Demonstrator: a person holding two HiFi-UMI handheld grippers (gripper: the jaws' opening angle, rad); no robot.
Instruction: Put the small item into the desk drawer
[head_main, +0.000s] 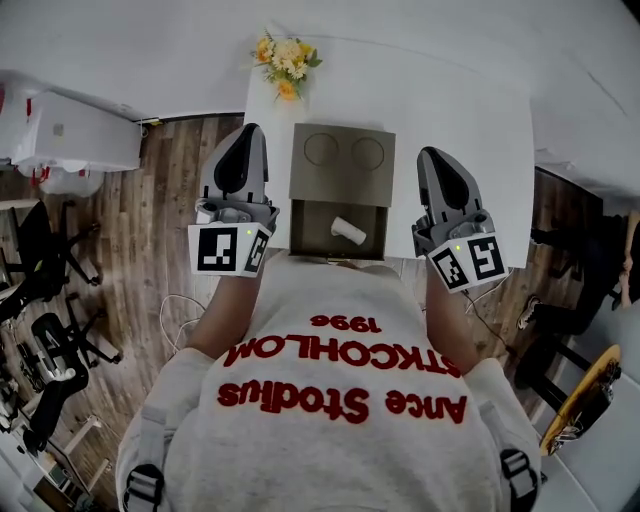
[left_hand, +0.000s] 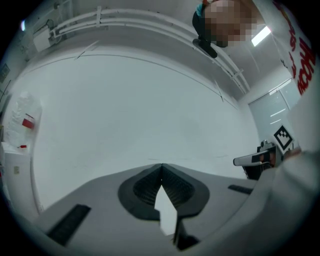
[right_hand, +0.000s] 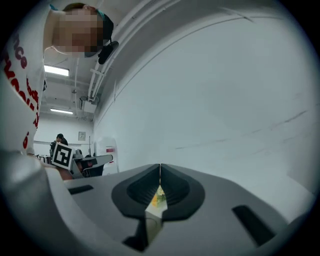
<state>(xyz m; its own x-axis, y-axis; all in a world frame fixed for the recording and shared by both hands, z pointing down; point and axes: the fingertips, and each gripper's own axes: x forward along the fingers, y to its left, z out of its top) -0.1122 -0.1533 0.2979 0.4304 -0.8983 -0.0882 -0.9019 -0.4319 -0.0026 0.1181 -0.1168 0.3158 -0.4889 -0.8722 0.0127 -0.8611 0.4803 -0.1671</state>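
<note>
A brown desktop drawer unit (head_main: 342, 160) stands on the white desk (head_main: 470, 110), and its drawer (head_main: 312, 232) is pulled out toward me. A small white cylindrical item (head_main: 348, 231) lies inside the drawer. My left gripper (head_main: 251, 130) is held up to the left of the unit and my right gripper (head_main: 429, 153) to its right, both apart from it. In the left gripper view, the left gripper (left_hand: 161, 166) is shut and empty, facing a white wall. In the right gripper view, the right gripper (right_hand: 160, 166) is shut with nothing held.
A bunch of yellow flowers (head_main: 285, 62) stands at the desk's back edge behind the unit. A white appliance (head_main: 75, 130) and black chairs (head_main: 45, 260) are on the wooden floor to the left. A yellow guitar (head_main: 585, 395) lies at the lower right.
</note>
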